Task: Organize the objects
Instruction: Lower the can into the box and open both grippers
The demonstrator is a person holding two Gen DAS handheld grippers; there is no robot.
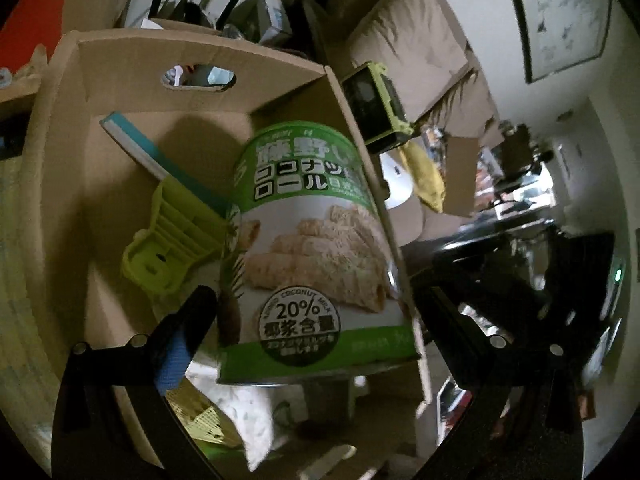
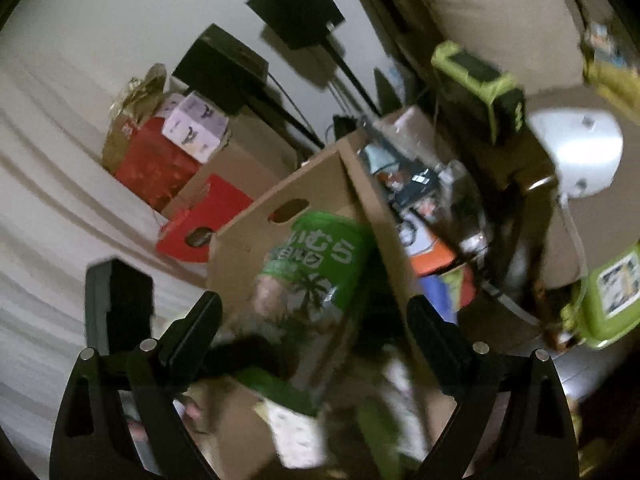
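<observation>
Can (image 1: 316, 248) leans against box wall (image 1: 372, 184), jaws apart.

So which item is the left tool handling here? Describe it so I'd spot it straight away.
Find the open cardboard box with an oval handle hole. Against its right wall stands a tall can, between the left tool's fingers. Unlike the lime plastic piece beside it, it shows rolled wafers and a "20%" badge.
</observation>
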